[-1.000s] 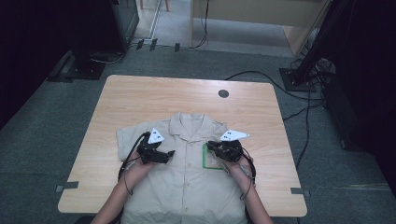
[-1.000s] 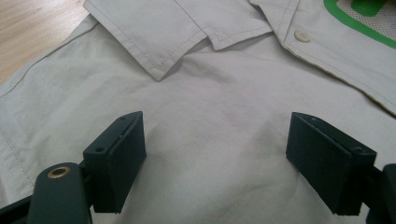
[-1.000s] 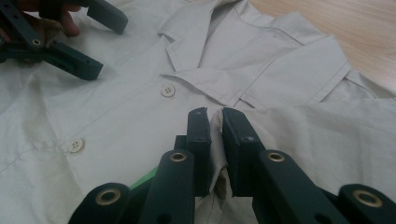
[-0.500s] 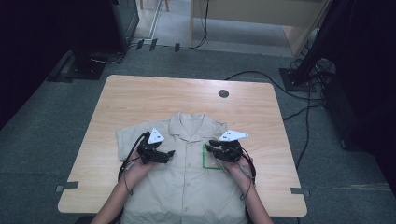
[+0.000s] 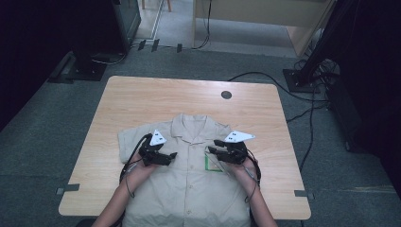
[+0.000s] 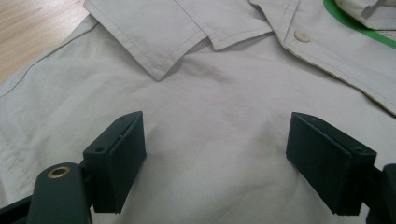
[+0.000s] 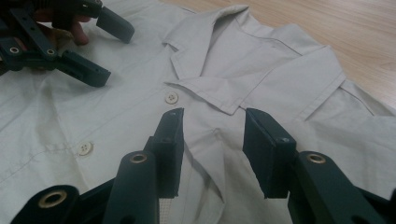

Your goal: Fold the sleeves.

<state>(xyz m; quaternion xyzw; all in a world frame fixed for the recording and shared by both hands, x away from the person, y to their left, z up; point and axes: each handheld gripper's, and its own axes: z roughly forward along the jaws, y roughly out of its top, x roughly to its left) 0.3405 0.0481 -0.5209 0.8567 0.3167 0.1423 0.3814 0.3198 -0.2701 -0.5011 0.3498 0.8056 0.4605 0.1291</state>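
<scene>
Beige shirt lies flat, front up, on the wooden bench, collar away from the person. Left gripper hovers just over the chest left of the buttons – jaws wide apart, holding nothing. Right gripper sits over the green-edged pocket – jaws parted too, fabric between them but not pinched.

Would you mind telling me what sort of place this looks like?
Probably a lab or office workroom: a plain wooden table stands on grey carpet, with loose cables trailing across the floor beside it.
</scene>
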